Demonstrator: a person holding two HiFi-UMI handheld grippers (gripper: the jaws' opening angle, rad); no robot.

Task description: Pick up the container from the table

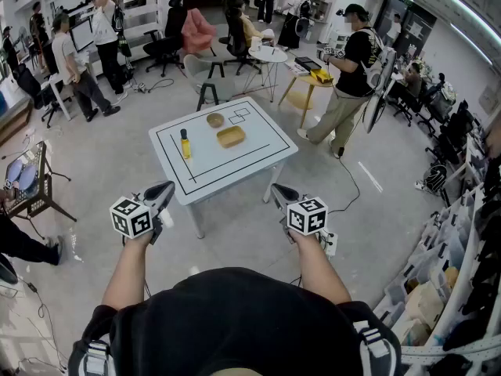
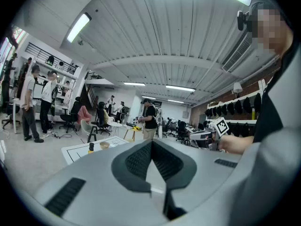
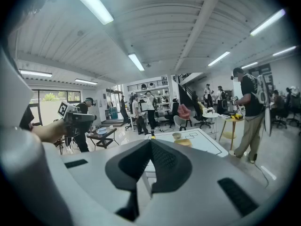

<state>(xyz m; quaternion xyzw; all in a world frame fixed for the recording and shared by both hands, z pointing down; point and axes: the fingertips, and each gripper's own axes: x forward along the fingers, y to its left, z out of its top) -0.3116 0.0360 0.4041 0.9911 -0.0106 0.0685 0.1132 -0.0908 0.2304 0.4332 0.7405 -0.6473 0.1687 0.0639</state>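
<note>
Mid-frame on white table [image 1: 264, 153], tan oblong container [image 1: 231, 137] sits right of yellow bottle [image 1: 185, 143]. Probably light, rigid, smooth; pinch across narrow width. My left claw [image 1: 163, 190], right claw [image 1: 279, 193] both clenched, empty, short of table.

Floor [image 1: 231, 229] between the table [image 1: 235, 172] and the left gripper [image 1: 166, 188] and right gripper [image 1: 275, 192] is open; both have their jaws together and are held short of the near edge. The near half of the tabletop is bare, and the tan container [image 1: 231, 137] has free surface on its near and right sides. The yellow bottle [image 1: 185, 143] stands upright to its left and the round bowl [image 1: 214, 120] just behind, each apart from it. Beyond the far edge are a chair [image 1: 202, 69] and a standing person [image 1: 348, 81], both well apart from the tabletop things.
</note>
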